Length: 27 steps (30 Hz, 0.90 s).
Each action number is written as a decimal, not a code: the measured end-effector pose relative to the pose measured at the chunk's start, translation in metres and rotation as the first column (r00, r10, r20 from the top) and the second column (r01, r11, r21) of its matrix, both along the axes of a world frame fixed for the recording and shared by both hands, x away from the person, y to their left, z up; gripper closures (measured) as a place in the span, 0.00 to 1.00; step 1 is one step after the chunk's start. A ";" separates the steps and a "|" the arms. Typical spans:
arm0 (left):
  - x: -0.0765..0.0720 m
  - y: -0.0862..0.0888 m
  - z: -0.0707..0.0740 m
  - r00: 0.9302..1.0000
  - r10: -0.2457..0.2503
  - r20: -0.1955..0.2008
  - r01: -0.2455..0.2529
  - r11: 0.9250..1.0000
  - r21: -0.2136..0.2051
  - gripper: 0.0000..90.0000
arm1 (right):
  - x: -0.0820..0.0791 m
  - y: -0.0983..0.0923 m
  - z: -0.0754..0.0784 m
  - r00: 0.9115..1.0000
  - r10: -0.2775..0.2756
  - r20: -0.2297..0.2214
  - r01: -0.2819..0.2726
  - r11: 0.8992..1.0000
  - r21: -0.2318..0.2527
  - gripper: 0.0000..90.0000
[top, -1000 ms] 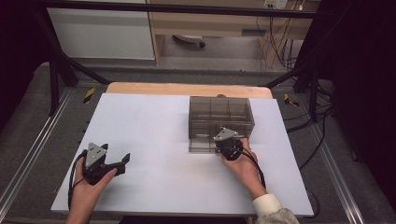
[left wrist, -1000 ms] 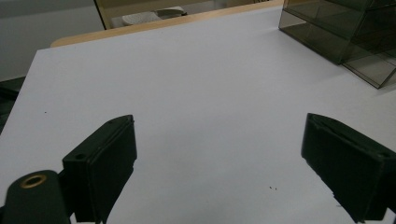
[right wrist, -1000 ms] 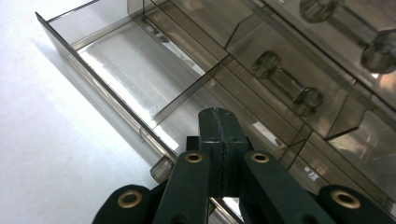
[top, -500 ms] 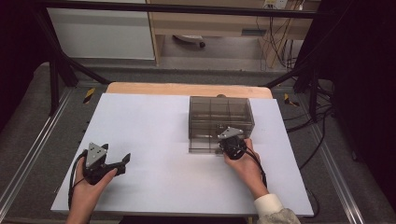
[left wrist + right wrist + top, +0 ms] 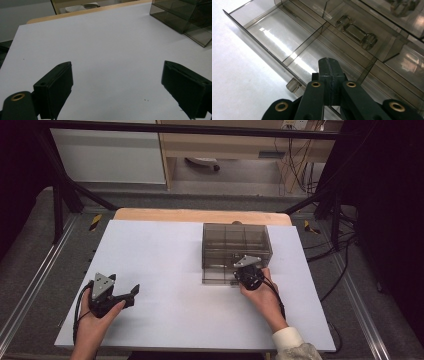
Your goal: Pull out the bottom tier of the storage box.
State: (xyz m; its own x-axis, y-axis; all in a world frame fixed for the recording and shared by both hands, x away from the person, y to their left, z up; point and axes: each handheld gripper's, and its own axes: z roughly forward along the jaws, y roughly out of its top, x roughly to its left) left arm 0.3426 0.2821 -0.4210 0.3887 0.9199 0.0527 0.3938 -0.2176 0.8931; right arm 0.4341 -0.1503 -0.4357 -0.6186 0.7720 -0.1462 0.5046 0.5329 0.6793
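A smoky transparent plastic drawer cabinet (image 5: 236, 246) stands on the far right part of the white worktop (image 5: 165, 270), and its bottom drawer (image 5: 274, 32) is slid out toward the near edge, empty and split by a clear divider. The right hand-held gripper (image 5: 242, 276) sits at that drawer's front, its jaws pressed fully together with nothing visibly pinched between them; in the right gripper view the closed tips (image 5: 329, 67) hang just over the drawer's front wall, beside its small clear knob (image 5: 293, 85). The left hand-held gripper (image 5: 131, 292) rests well apart on the near left of the worktop, jaws spread wide and empty. The likely trouble: with the jaws shut and off to one side of the knob, a push or pull from here could land off-centre, so the drawer may twist and jam on its runners, or the light cabinet may skid across the smooth worktop, since the other hand is not bracing it. Against the earlier high view, the right hand-held gripper lies a touch nearer the drawer front, while the left one and the cabinet look unchanged.
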 end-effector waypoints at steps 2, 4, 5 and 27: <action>0.000 0.000 0.000 1.000 0.000 -0.001 0.000 1.000 0.000 0.11 | 0.000 -0.001 0.001 1.000 0.002 -0.005 -0.002 1.000 0.006 1.00; 0.000 0.000 0.000 1.000 0.001 -0.002 -0.001 1.000 0.000 0.11 | 0.001 -0.001 0.000 1.000 0.003 -0.012 -0.003 1.000 0.009 1.00; 0.000 0.000 0.000 1.000 0.001 -0.002 -0.001 1.000 0.000 0.11 | 0.002 0.000 -0.001 1.000 0.001 -0.011 -0.001 1.000 0.007 1.00; 0.000 -0.001 0.000 1.000 -0.003 0.000 0.003 1.000 0.003 0.11 | -0.001 -0.001 0.001 0.992 0.043 -0.116 -0.040 0.999 0.025 1.00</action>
State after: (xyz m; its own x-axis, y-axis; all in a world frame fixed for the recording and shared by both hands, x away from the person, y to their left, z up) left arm 0.3430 0.2810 -0.4208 0.3919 0.9184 0.0553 0.3931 -0.2215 0.8924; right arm 0.4331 -0.1514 -0.4350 -0.6621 0.7475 -0.0538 0.5587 0.5401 0.6294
